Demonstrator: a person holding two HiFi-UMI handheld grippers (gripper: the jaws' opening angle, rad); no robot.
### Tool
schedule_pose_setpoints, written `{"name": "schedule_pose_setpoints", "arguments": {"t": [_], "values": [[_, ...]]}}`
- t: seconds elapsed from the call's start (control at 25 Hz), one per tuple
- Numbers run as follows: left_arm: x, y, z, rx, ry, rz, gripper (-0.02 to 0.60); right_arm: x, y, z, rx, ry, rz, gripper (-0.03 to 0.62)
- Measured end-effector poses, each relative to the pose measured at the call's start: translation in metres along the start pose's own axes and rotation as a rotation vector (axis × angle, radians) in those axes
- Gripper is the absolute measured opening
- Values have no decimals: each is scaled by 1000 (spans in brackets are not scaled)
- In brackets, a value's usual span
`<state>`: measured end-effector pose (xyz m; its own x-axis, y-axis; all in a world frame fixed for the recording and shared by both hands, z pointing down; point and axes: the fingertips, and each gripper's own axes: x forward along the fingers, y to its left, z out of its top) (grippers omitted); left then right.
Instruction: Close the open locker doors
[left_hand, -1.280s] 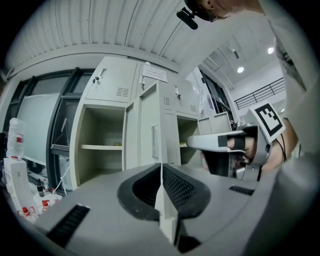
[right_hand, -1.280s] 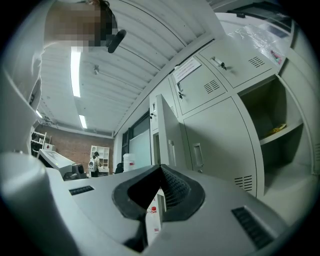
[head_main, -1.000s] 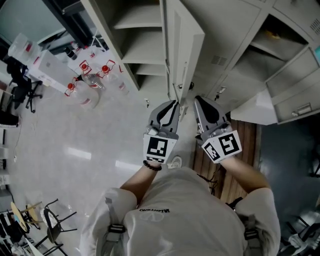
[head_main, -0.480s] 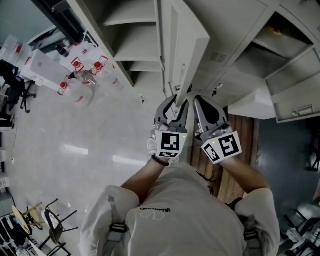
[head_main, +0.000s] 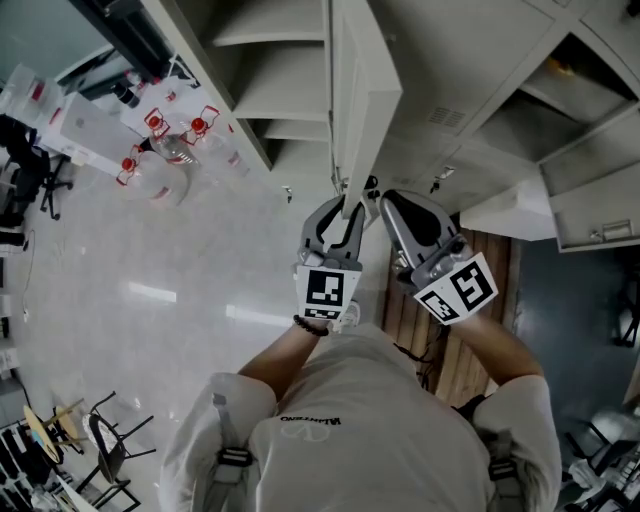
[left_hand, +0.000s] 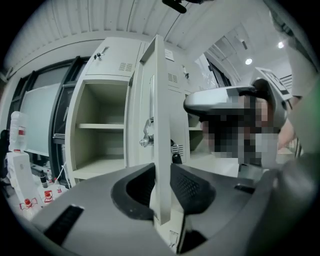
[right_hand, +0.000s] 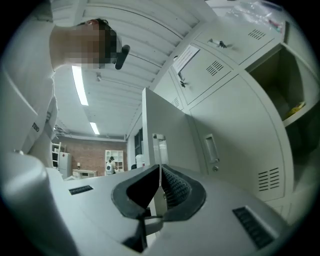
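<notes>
Pale glossy floor (head_main: 130, 250): clear red-labelled bottles (head_main: 180, 150) stand beside the lockers (head_main: 470, 70); slatted wooden board (head_main: 405, 325) right; black chairs (head_main: 105, 450) lower left.

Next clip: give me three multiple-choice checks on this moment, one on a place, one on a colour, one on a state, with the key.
1. Where is the free edge of the locker door relative to the left gripper?
A between its fingers
B behind the person
C out of its view
2. What colour are the lockers?
A blue
B off-white
C red
3. That door is:
A latched shut
B standing open
C lying on the floor
Key: 1A, the fingers, which have just been closing, pinch the edge in the left gripper view; 2B, every panel is pale; 3B, it juts out edge-on beside bare shelves.
</notes>
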<state>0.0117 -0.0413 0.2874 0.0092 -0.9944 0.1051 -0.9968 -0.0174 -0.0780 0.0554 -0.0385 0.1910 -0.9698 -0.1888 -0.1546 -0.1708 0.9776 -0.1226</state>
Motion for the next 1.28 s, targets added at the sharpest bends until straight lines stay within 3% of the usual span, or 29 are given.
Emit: {"name": "schedule_pose_setpoints", "arguments": {"t": [0.2,0.4,0.68,0.84,1.2,1.28], "values": [[-19,33,-4,7,-32,-26,92,45,26,-2,-8,26,164,78],[-34,68,-7,9,-33,-37,91,87,58,-9,-33,43,271,155],[-46,115,-11,12,-42,-47,91,138,77,-17,-52,60,299,173],[-47,139,-14,5,-42,-46,88,161,81,-20,-50,52,298,122],[-38,201,-15,-14,-65,-22,91,220,83,-26,-52,71,304,96],[-32,214,-16,-12,-72,-24,92,233,78,-28,-39,62,284,60]]}}
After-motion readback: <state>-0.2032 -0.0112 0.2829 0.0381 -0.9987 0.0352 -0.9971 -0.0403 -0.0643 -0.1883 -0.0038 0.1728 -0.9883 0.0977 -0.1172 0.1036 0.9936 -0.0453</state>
